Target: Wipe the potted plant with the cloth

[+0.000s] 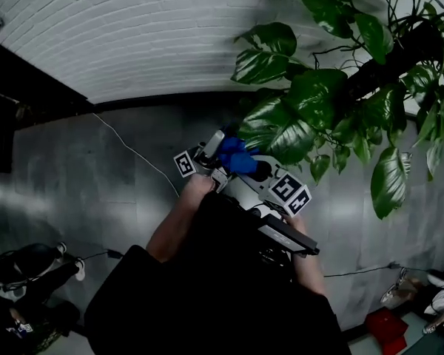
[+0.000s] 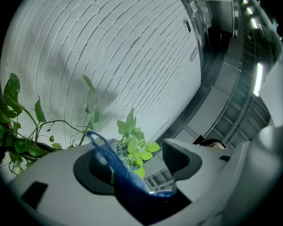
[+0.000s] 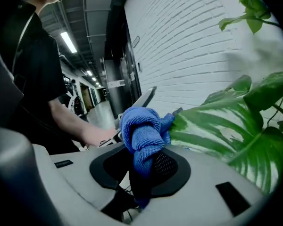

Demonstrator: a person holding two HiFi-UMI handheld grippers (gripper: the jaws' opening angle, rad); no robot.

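- Head view, far left: dark gear (image 1: 29, 272) lies on the grey floor (image 1: 96, 183); a thin cable (image 1: 133, 151) runs across it toward the person's forearm (image 1: 176, 226); a white brick wall (image 1: 133, 35) stands behind.
- Next, the left gripper (image 1: 213, 146) tilts upward just beside the cloth (image 1: 237, 157); the left gripper view shows its jaws standing apart, a slack blue strip lying between them, leaves visible through the gap.
- The cloth is a bunched wad; the right gripper (image 1: 256, 170) has its jaws clamped on a fold of it.
- The person's dark torso (image 1: 207, 302) hides the floor below both tools.
- The potted plant (image 1: 333, 95) fills the upper right; its large striped leaf (image 1: 281, 128) lies right against the cloth; the pot is out of sight.
- Bottom right: a red box (image 1: 385, 325).
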